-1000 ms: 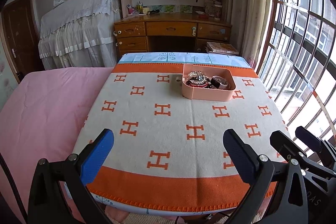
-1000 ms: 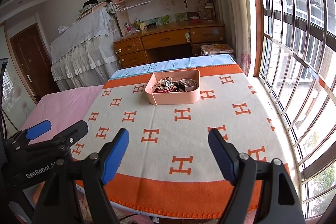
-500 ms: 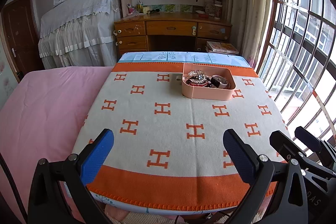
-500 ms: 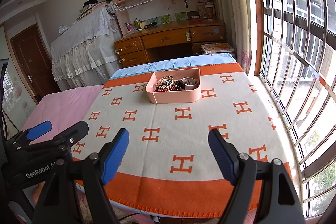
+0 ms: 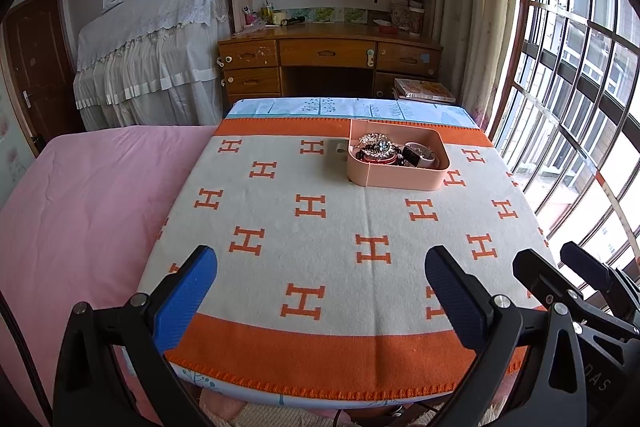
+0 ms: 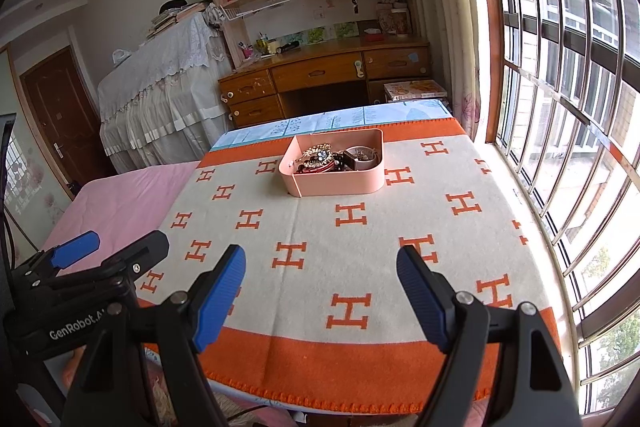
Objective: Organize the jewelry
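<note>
Since a second ago the right gripper (image 6: 320,291) has eased slightly toward the pink tray (image 6: 336,183); little else has shifted. The orange-and-cream blanket (image 5: 328,239) covers the table, with the tray near its far edge holding the heaped jewelry (image 5: 380,149). Both the right and left gripper (image 5: 320,291) hover spread wide, grasping nothing, well short of it

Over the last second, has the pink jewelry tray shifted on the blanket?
No. In the left wrist view the pink tray keeps its place: its right corner sits beside the same orange H, and its back rim is at the orange border.
</note>
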